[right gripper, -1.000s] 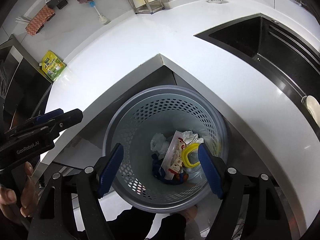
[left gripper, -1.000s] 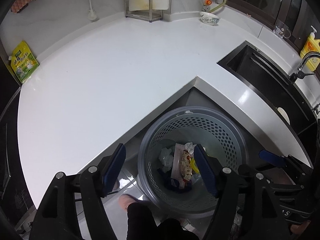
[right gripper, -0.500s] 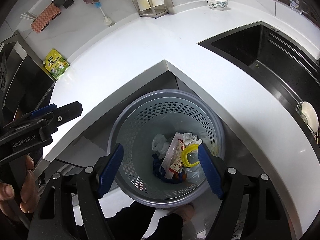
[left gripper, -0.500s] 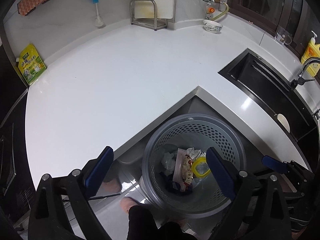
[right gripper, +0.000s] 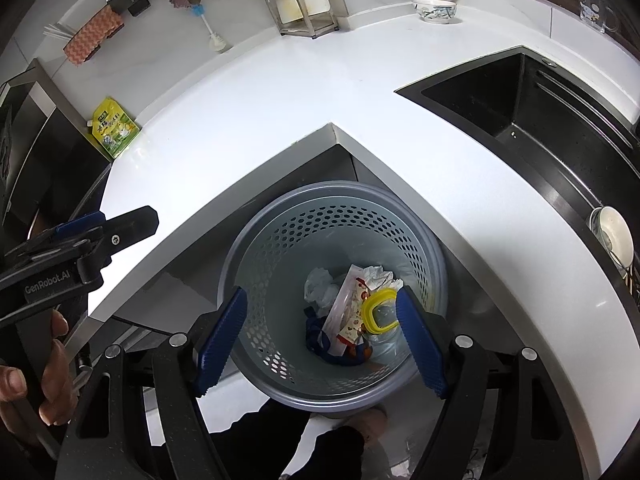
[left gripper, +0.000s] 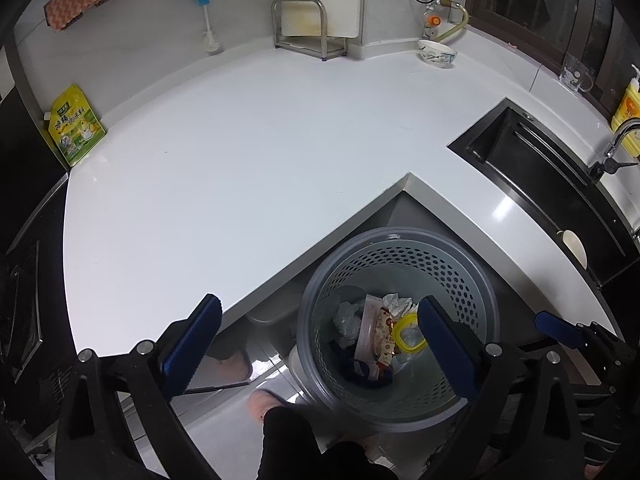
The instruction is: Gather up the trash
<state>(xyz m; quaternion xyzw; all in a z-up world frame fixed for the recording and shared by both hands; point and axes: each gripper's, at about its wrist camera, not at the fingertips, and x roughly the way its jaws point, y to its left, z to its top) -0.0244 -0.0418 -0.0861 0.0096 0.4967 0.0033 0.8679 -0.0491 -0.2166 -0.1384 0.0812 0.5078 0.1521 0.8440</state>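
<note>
A grey perforated trash basket [left gripper: 472, 280] stands on the floor in the inner corner of the white counter; it also shows in the right wrist view [right gripper: 280, 236]. Inside lie a snack wrapper [right gripper: 348, 312], crumpled white tissue [right gripper: 318, 286], a yellow-rimmed clear lid [right gripper: 380, 310] and something dark blue [right gripper: 316, 340]. My left gripper [left gripper: 320, 344] is open and empty, above the basket's left side. My right gripper [right gripper: 320, 340] is open and empty, directly above the basket. The left gripper's side also shows in the right wrist view [right gripper: 80, 248].
A white L-shaped counter [left gripper: 240, 160] carries a yellow-green pouch [left gripper: 74, 128], a metal rack [left gripper: 308, 32], a patterned bowl [left gripper: 437, 53] and a bottle brush [left gripper: 208, 36]. A black sink [left gripper: 540, 176] is on the right, with a yellow soap bottle [left gripper: 628, 116].
Both grippers have risen and pulled back from the basket, so more counter shows. The left gripper's jaws have opened wider. The trash in the basket has not moved.
</note>
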